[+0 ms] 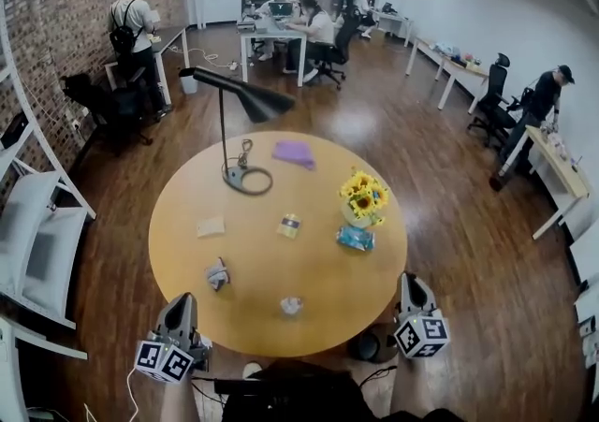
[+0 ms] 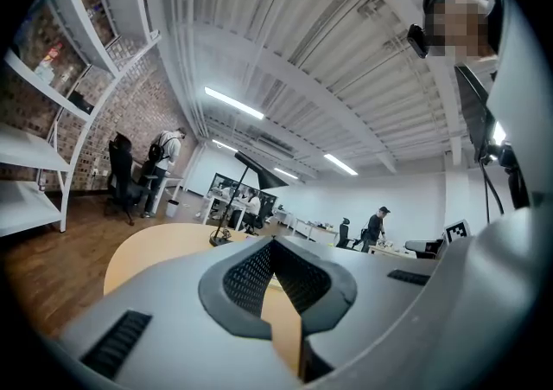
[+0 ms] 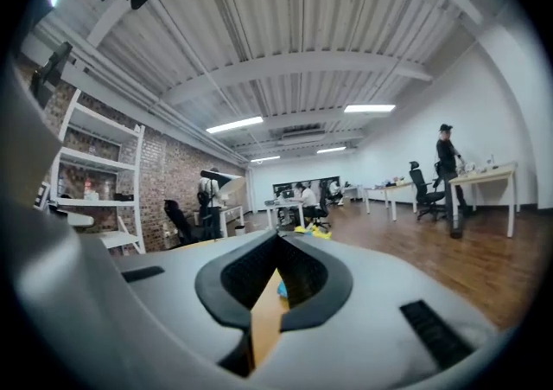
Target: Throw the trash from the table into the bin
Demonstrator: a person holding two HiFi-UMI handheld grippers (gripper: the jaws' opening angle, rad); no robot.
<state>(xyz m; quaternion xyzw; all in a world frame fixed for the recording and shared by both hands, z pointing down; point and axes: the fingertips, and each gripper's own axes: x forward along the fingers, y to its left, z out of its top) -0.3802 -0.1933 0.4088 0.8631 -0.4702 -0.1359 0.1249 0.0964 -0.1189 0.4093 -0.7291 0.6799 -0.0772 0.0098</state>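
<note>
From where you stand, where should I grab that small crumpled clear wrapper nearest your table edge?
I'd pinch the crumpled wrapper across its raised middle, coming down from the near edge of the table: it is a low lump lying alone. The right gripper is shut, so open it first.

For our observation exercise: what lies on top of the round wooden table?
A black lamp, purple sheet, sunflowers in a vase, blue packet, tan scrap, small wrapper, grey wad and clear wad. Anything directly behind the sunflowers is covered.
</note>
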